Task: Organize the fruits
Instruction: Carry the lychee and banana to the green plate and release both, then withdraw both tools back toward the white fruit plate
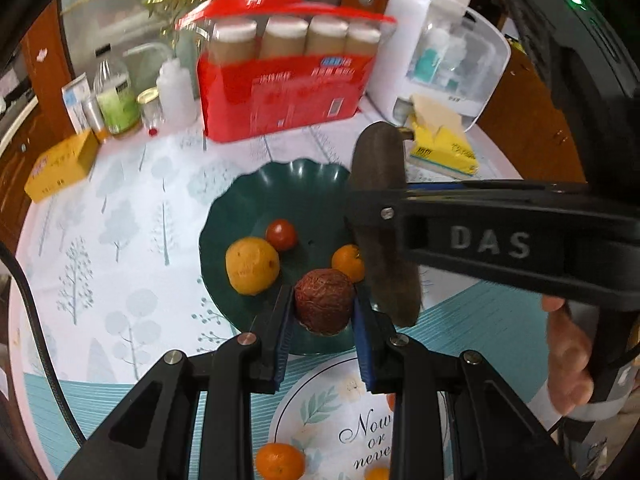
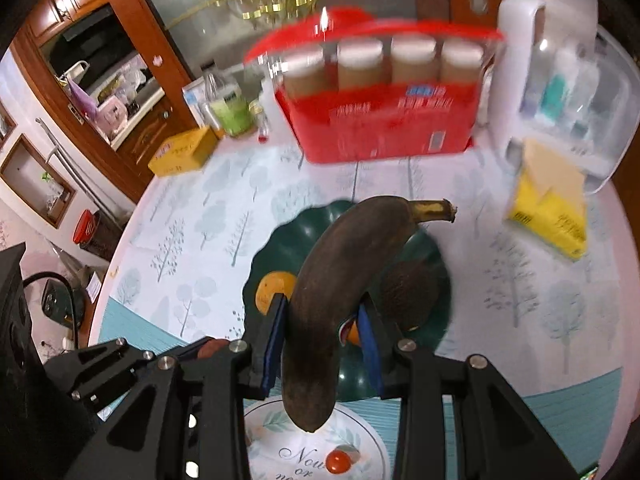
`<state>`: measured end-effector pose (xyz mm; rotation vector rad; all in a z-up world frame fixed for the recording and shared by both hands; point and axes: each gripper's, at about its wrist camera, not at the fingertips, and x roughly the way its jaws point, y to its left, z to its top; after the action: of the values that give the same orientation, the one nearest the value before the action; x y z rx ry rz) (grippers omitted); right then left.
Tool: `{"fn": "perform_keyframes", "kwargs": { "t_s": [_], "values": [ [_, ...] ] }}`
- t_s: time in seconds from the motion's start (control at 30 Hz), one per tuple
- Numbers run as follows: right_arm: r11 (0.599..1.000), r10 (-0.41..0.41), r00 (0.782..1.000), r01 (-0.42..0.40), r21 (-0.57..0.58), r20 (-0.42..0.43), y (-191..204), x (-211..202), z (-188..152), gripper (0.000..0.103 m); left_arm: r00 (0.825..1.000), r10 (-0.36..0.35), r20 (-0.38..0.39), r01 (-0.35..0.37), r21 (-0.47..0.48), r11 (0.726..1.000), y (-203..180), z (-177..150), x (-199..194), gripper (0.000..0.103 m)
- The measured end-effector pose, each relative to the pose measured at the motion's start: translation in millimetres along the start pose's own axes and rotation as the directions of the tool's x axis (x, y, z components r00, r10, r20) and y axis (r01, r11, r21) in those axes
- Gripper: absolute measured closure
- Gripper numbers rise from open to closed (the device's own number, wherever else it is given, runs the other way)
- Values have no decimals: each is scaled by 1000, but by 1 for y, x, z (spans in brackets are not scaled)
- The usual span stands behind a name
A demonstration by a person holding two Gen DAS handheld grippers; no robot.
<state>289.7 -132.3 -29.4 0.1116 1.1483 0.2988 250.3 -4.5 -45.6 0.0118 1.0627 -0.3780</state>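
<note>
Step in hand: carrying two fruits to the green plate point(image 1: 236, 216) at the same time; judged as the delivery stage, release not yet made.
Left gripper point(image 1: 325, 312): clamped on a wrinkled dark-red fruit point(image 1: 324, 300), blue pads pressing both its sides; held above the near part of the plate.
Right gripper point(image 2: 322, 340): clamped across the middle of an overripe brown banana point(image 2: 332, 280); stem end pointing far and right, blunt end hanging near, over the printed white circle point(image 2: 260, 420) on the tablecloth.
Plate contents: large yellow-orange citrus point(image 1: 252, 266) at left, cherry tomato point(image 1: 281, 234) just beyond it, small mandarin point(image 1: 349, 263) at right, close beside the held red fruit.
Fruits still off the plate: a mandarin point(image 1: 279, 461) near the bottom edge of the left wrist view; a cherry tomato point(image 2: 338, 462) on the printed circle in the right wrist view.
Surroundings: red multipack point(image 1: 280, 88) and white dispenser point(image 1: 440, 60) at the far side, yellow tissue pack point(image 1: 444, 148) far right; well apart from the plate.
Next move, judged: lowering each fruit onto a bare patch of the plate before opening the jaws; banana best laid along the far or right side, clear of the mandarin.
Caution, judged: soft, overripe banana, likely to bruise or split under a hard squeeze or a drop; round fruits liable to roll if nudged.
</note>
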Motion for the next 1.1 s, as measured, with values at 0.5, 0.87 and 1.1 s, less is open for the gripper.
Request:
{"fn": "perform_keyframes", "kwargs": {
  "t_s": [0.5,0.87,1.1],
  "values": [
    [1000,-4,990,7,21,-141,-13,87,3,68,996,16,-88,-26,-108,994,25,-5,70,76],
    [1000,8,994,-6,16,-110,-17,71,4,67,994,25,-102,-37,-124,992,34,-8,65,64],
    [999,16,996,-12,39,-91,-20,53,-15,67,996,28,-86,-39,-129,991,41,-16,42,59]
  ]
}}
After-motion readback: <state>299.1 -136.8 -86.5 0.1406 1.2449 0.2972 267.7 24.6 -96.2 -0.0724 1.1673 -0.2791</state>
